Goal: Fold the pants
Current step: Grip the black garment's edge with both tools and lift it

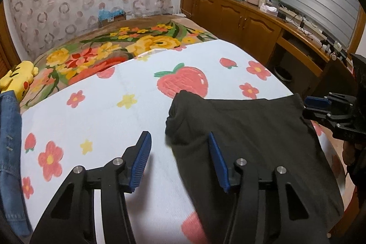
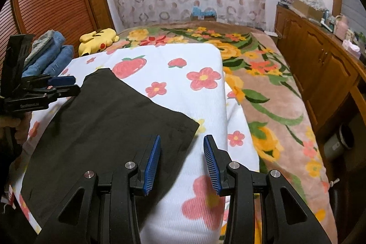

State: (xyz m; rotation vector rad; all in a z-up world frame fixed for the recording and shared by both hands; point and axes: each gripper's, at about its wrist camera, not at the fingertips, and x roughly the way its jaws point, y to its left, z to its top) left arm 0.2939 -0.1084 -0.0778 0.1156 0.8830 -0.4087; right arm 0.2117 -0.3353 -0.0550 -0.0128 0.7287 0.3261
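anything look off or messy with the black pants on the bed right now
Mostly tidy. The folded black fabric pants lie flat but askew on the white strawberry-print sheet, and the far left corner is bunched rather than crisp. Both the left gripper and right gripper are open, holding nothing.

The bed (image 2: 286,93) carries a floral blanket (image 2: 263,65), and a white strawberry-print sheet (image 2: 183,74) lies over its near part. On the sheet, the folded black pants (image 2: 103,120) lie flat. Beside the sheet's far left corner sit stacked jeans (image 2: 57,54) and a yellow plush toy (image 2: 98,39).
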